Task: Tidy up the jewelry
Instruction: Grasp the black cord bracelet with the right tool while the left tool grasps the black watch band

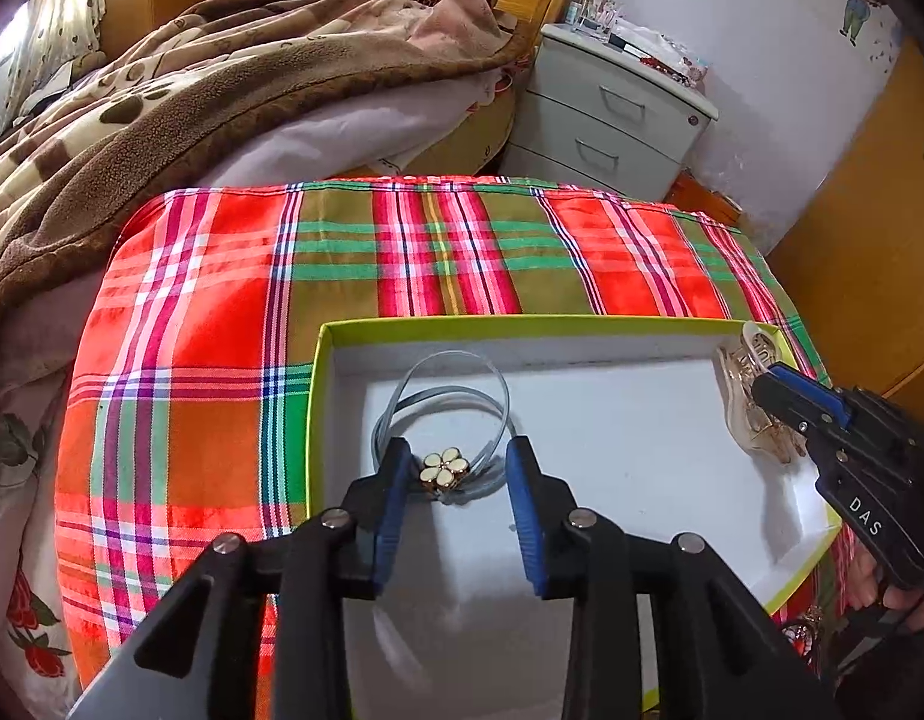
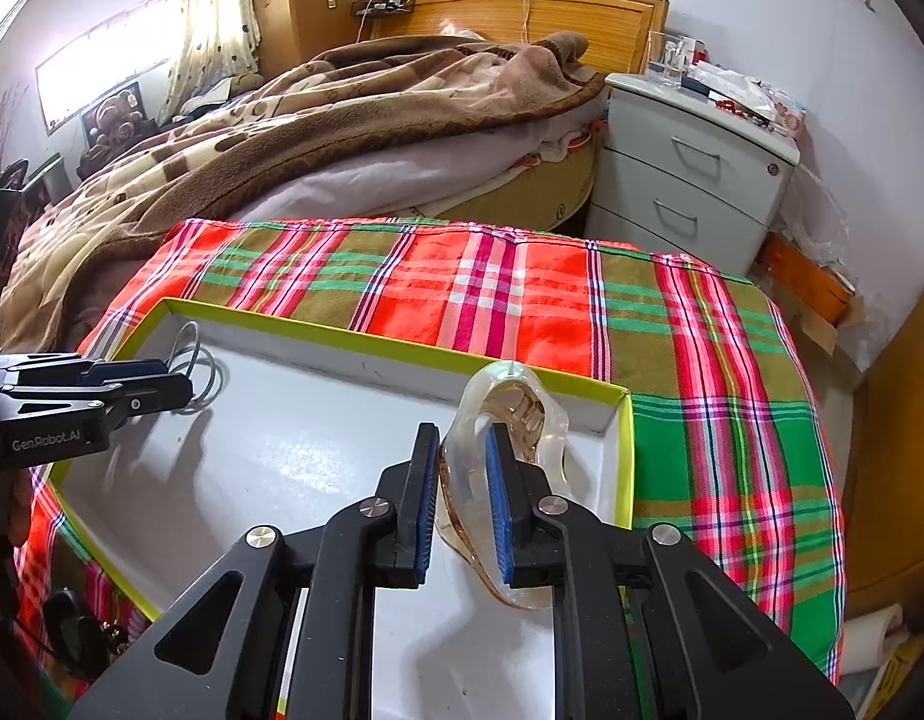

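Observation:
A shallow white box with a lime-green rim (image 1: 522, 321) (image 2: 342, 339) lies on a plaid cloth. In its left part rests a grey hair tie (image 1: 444, 384) (image 2: 207, 372) with a cream flower charm (image 1: 443, 468). My left gripper (image 1: 459, 450) (image 2: 180, 381) stands open over it, the charm between its blue pads with gaps on both sides. A clear amber hair claw clip (image 1: 756, 348) (image 2: 522, 396) leans in the box's far right corner. My right gripper (image 2: 462, 438) (image 1: 762, 384) straddles part of the clip, its pads slightly apart and loose around it.
The red, green and olive plaid cloth (image 1: 222, 312) (image 2: 702, 360) covers the work surface. A bed with a brown blanket (image 2: 282, 120) lies behind, a grey nightstand (image 2: 690, 168) at the back right. Small gold-coloured trinkets (image 1: 801, 630) lie beside the box's near edge.

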`<action>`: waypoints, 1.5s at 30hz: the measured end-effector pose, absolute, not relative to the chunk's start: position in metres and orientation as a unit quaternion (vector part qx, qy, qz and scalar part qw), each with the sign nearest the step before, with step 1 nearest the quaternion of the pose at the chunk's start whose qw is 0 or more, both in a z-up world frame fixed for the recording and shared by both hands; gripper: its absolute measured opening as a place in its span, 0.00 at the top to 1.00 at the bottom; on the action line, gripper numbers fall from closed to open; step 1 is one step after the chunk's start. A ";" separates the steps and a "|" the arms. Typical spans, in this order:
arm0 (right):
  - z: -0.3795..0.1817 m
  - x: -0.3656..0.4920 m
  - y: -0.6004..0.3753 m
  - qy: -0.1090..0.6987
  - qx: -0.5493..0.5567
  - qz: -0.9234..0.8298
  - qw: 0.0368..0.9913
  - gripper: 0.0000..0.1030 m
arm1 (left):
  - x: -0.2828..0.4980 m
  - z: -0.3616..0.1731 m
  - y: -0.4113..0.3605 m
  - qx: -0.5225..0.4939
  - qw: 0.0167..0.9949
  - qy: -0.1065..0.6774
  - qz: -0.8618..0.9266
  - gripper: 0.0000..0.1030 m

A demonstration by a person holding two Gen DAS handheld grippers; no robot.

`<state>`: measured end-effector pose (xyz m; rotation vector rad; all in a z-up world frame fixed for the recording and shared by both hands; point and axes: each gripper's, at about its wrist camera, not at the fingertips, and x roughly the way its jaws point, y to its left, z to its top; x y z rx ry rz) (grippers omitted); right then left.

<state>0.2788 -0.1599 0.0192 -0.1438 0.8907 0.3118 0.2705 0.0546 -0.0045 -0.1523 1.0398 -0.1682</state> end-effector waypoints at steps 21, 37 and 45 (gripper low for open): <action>0.059 0.213 -0.200 0.377 -0.005 0.145 0.915 0.69 | 0.199 0.039 0.069 -0.113 0.882 0.447 -0.101 0.58; 0.039 0.117 -0.214 0.379 0.030 0.176 0.908 0.69 | 0.102 0.006 0.090 -0.162 0.858 0.478 -0.090 0.53; 0.020 0.109 -0.177 0.402 0.001 0.205 0.892 0.69 | 0.081 0.002 0.092 -0.151 0.865 0.471 -0.081 0.53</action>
